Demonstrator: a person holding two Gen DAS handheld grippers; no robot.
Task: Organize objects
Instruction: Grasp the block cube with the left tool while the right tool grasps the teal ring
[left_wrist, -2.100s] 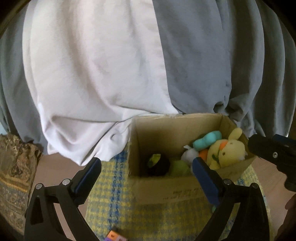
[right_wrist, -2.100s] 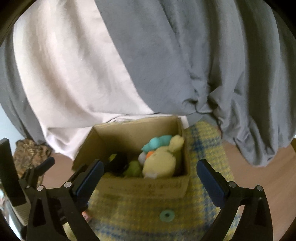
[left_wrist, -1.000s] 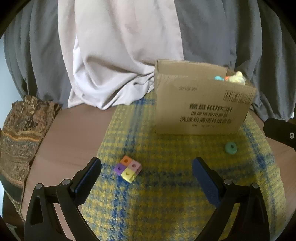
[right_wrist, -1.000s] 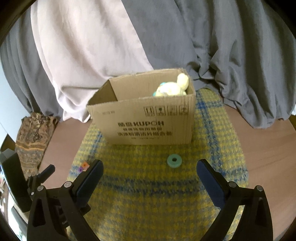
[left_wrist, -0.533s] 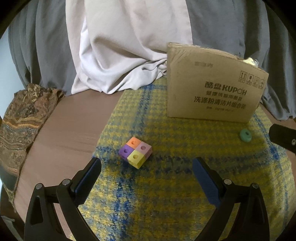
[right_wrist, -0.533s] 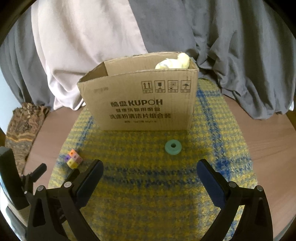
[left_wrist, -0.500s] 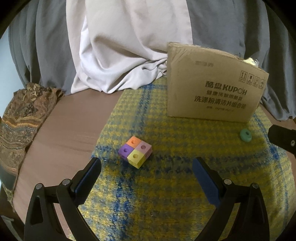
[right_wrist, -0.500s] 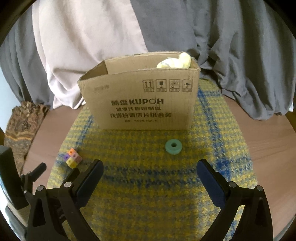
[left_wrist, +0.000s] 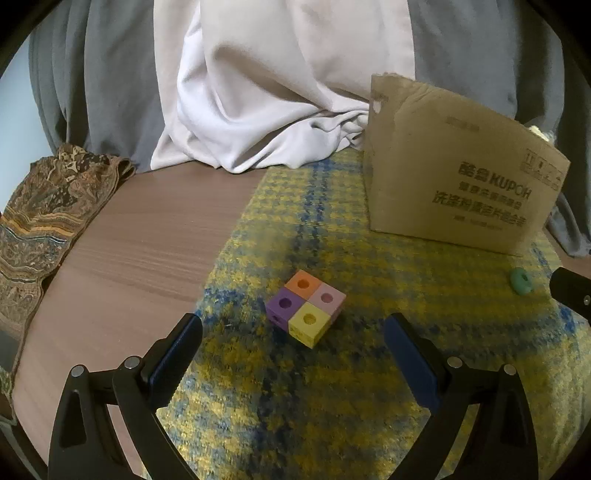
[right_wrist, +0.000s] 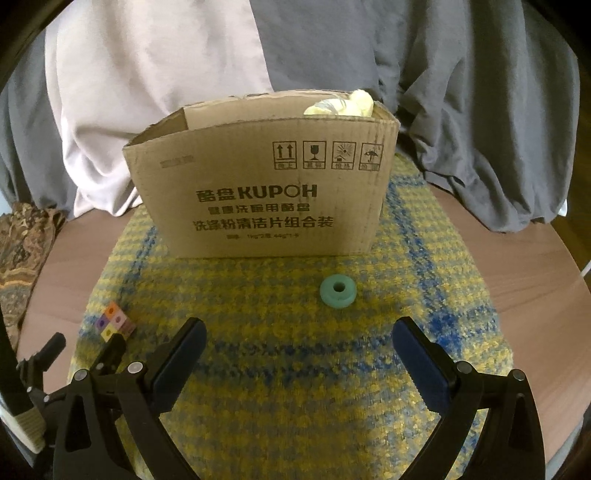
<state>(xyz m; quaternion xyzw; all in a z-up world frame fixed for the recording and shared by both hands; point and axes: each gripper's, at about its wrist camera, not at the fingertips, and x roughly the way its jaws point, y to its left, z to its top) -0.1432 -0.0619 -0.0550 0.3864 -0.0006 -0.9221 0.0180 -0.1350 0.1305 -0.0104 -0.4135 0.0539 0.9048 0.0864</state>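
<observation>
A block of four joined cubes, orange, pink, purple and yellow (left_wrist: 306, 312), lies on the yellow and blue mat (left_wrist: 332, 387). My left gripper (left_wrist: 293, 345) is open and empty, just short of the block, which sits between the fingers' line. A green ring (right_wrist: 337, 290) lies on the mat in front of the cardboard box (right_wrist: 266, 192). My right gripper (right_wrist: 299, 347) is open and empty, a little short of the ring. The box holds a yellow plush toy (right_wrist: 343, 103). The cube block (right_wrist: 113, 322) and ring (left_wrist: 521, 281) show in both views.
Grey and white cloth (right_wrist: 184, 74) hangs behind the box. A patterned brown fabric (left_wrist: 40, 210) lies at the table's left edge. Bare wooden tabletop (left_wrist: 129, 254) lies left of the mat and also right of it (right_wrist: 535, 277).
Both grippers have come down from above the box and drawn back to the near side of the mat. The left one has moved closer to the cube block, the right one closer to the ring.
</observation>
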